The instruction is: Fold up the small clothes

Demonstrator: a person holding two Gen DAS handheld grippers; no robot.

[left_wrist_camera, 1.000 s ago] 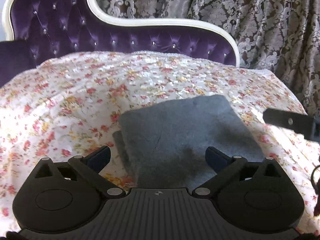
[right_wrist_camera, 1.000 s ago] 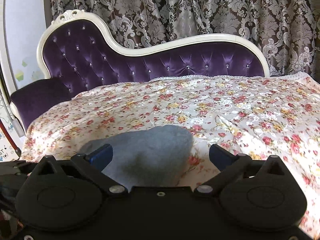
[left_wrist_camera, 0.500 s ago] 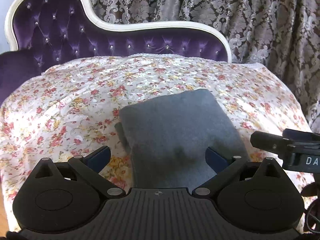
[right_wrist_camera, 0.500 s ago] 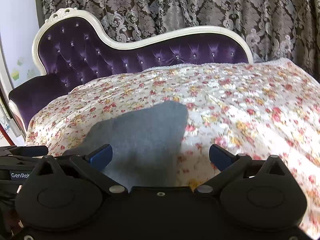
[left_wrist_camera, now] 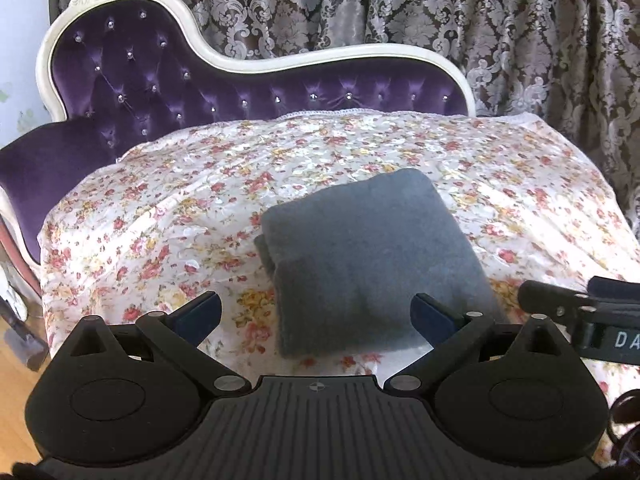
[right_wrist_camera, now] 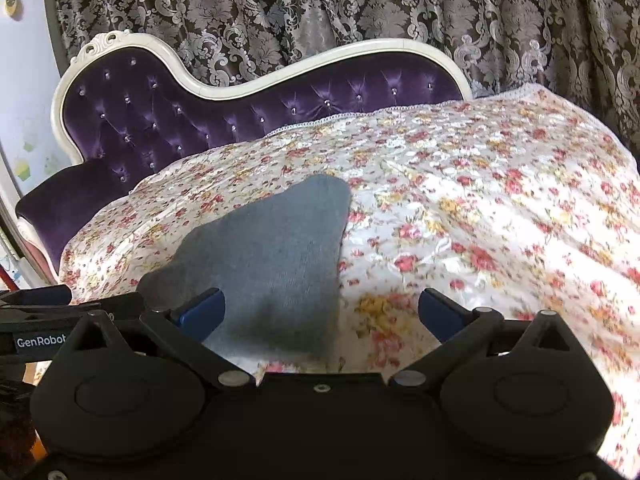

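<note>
A grey folded cloth (left_wrist_camera: 368, 256) lies flat on the floral bedspread (left_wrist_camera: 200, 208), near its front edge. It also shows in the right wrist view (right_wrist_camera: 276, 264). My left gripper (left_wrist_camera: 316, 314) is open and empty, held back from the cloth's near edge. My right gripper (right_wrist_camera: 320, 314) is open and empty, off the cloth's right front corner. The right gripper's finger shows at the right in the left wrist view (left_wrist_camera: 560, 300). The left gripper shows at the left in the right wrist view (right_wrist_camera: 48, 308).
A purple tufted headboard (left_wrist_camera: 200, 88) with a white frame stands behind the bed. Patterned curtains (left_wrist_camera: 480, 20) hang behind it. Wooden floor (left_wrist_camera: 16, 380) shows at the lower left. The bedspread (right_wrist_camera: 500, 208) stretches to the right of the cloth.
Both grippers have pulled back and up from the folded cloth, so more of the bed and headboard shows. The cloth has stayed in place.
</note>
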